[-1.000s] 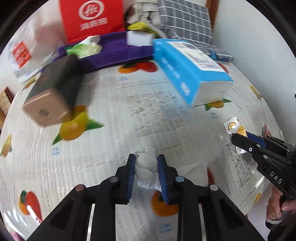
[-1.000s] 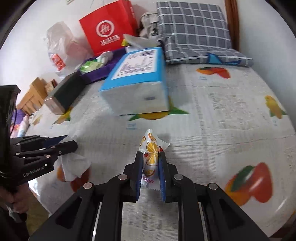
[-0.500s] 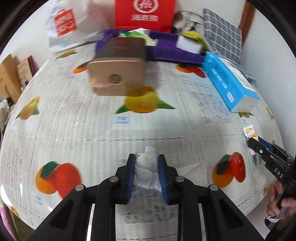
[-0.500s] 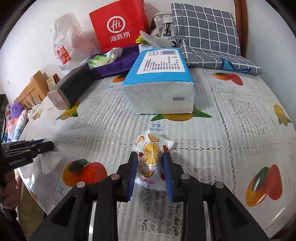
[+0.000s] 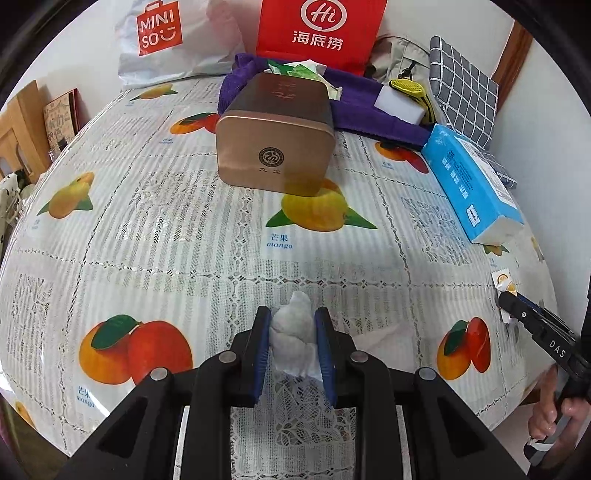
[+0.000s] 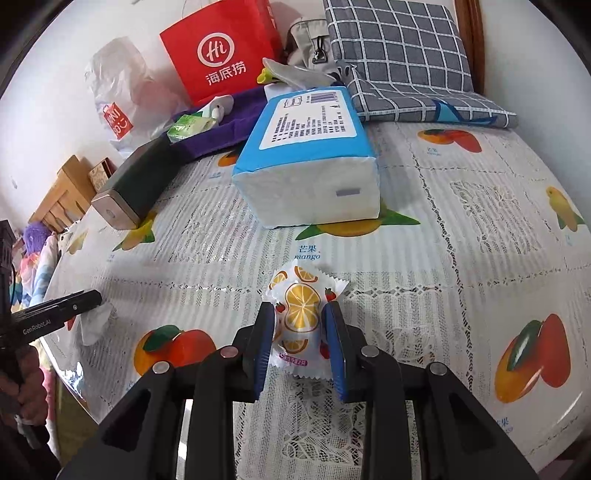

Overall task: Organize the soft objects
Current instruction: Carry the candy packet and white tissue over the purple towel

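My left gripper [image 5: 291, 314] is shut on a crumpled white tissue [image 5: 291, 334] just above the fruit-print tablecloth [image 5: 155, 229] near the table's front edge. In the right wrist view the same gripper [image 6: 94, 295] comes in from the left with the tissue [image 6: 96, 321] hanging under it. My right gripper [image 6: 300, 306] holds a white sweet packet [image 6: 297, 291] printed with orange slices. Its pads touch the packet's sides in a loose grip, and the packet's end fans out past the fingertips. The left wrist view shows that gripper [image 5: 504, 299] and packet [image 5: 501, 277] at the far right.
A bronze tin box [image 5: 275, 155] lies mid-table. A blue tissue pack [image 5: 469, 184] is to its right. A purple cloth [image 5: 369, 114] with small items, a red paper bag [image 5: 321, 33], a white plastic bag [image 5: 166, 40] and a checked cushion [image 6: 399, 55] line the back.
The left gripper carried the tissue sideways, so the tin box now sits ahead of it. The right jaws widened and the squeezed packet spread out between them.
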Demonstrator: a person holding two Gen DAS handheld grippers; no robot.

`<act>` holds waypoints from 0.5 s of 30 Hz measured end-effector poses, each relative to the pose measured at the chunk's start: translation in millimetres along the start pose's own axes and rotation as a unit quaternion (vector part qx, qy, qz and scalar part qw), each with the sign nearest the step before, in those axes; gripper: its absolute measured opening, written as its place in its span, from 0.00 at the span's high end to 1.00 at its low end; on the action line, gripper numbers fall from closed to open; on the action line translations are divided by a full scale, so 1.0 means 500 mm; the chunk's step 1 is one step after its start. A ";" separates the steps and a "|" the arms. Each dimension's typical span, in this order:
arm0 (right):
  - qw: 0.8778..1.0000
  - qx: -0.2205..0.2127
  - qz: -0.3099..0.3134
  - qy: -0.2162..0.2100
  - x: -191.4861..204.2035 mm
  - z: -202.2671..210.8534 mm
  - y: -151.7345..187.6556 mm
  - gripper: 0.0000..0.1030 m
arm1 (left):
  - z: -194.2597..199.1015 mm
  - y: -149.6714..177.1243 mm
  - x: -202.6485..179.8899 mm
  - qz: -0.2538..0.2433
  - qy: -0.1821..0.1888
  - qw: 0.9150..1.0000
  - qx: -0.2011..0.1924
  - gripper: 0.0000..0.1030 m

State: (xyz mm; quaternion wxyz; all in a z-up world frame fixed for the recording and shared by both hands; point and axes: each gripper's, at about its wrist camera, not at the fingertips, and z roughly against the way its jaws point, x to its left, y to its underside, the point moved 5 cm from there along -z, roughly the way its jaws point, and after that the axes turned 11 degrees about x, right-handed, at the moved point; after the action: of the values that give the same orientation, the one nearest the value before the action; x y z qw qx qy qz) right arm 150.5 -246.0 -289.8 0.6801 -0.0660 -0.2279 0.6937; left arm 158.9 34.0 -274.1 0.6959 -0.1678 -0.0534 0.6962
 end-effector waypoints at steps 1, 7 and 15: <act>1.000 0.000 0.000 0.001 -0.001 0.001 0.000 0.76 | 0.000 -0.001 0.000 0.000 0.000 1.000 0.001 0.78; 1.000 0.006 -0.004 0.012 -0.014 0.012 -0.005 0.83 | 0.011 -0.014 0.008 0.005 -0.002 1.000 -0.001 0.78; 1.000 -0.020 0.007 0.003 -0.003 0.076 -0.042 0.83 | 0.057 -0.051 0.003 0.004 -0.007 1.000 -0.023 0.78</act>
State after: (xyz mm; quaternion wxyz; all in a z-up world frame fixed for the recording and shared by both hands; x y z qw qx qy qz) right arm 154.4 -256.9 -247.8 0.6741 -0.0829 -0.2391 0.6939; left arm 174.3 40.5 -239.6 0.6885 -0.1791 -0.0742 0.6989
